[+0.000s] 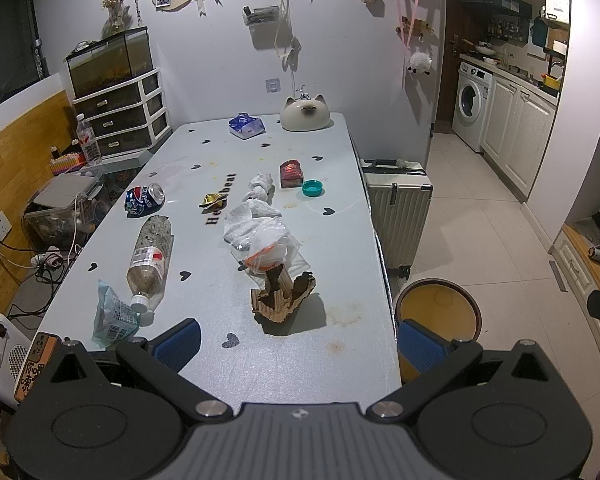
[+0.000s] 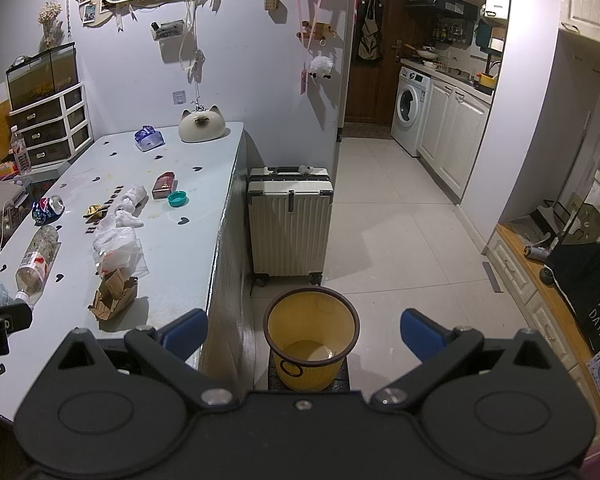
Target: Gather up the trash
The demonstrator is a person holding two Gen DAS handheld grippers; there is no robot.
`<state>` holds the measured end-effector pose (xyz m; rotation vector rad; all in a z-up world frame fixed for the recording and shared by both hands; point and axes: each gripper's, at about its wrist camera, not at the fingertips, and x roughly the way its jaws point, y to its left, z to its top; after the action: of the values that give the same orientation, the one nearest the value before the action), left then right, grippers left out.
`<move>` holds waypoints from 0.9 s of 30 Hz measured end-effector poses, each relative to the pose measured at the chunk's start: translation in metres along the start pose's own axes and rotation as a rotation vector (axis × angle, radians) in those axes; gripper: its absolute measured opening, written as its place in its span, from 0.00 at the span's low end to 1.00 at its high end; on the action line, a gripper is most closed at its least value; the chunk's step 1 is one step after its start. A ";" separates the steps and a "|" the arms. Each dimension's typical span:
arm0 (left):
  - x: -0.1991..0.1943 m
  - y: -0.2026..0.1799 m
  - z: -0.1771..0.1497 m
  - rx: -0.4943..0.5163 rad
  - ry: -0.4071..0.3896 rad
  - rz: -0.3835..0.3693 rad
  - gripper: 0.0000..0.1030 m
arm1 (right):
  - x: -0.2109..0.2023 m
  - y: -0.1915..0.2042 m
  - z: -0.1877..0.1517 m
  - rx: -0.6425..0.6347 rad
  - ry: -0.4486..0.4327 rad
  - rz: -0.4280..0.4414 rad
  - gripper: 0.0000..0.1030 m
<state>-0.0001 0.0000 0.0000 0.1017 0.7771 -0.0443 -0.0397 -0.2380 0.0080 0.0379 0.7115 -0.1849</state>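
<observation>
Trash lies on the pale table (image 1: 300, 360): torn brown cardboard (image 1: 283, 298), a clear plastic bag (image 1: 269, 245), crumpled tissue (image 1: 260, 185), a plastic bottle (image 1: 150, 258), a crushed blue can (image 1: 144, 200), a snack wrapper (image 1: 112, 316), a red packet (image 1: 291, 173) and a teal cap (image 1: 313, 189). A yellow bin (image 2: 311, 336) stands on the floor by the table's right edge; it also shows in the left wrist view (image 1: 436, 308). My left gripper (image 1: 300, 344) is open and empty above the table's near end. My right gripper (image 2: 304, 332) is open and empty above the bin.
A white suitcase (image 2: 290, 224) stands against the table beyond the bin. A cat-shaped ceramic (image 1: 305, 114) and a blue tissue pack (image 1: 246, 126) sit at the table's far end. Drawers with a fish tank (image 1: 112, 92) stand far left. Tiled floor leads to the kitchen (image 2: 412, 116).
</observation>
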 end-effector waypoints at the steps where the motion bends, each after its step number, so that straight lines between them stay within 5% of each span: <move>1: 0.000 0.000 0.000 0.000 0.000 0.000 1.00 | 0.000 0.000 0.000 -0.001 -0.001 0.000 1.00; 27: 0.000 0.000 0.000 -0.001 0.001 0.000 1.00 | 0.004 0.002 0.001 0.000 0.002 0.001 1.00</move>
<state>-0.0001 0.0001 0.0001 0.1012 0.7779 -0.0439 -0.0359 -0.2371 0.0064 0.0384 0.7131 -0.1837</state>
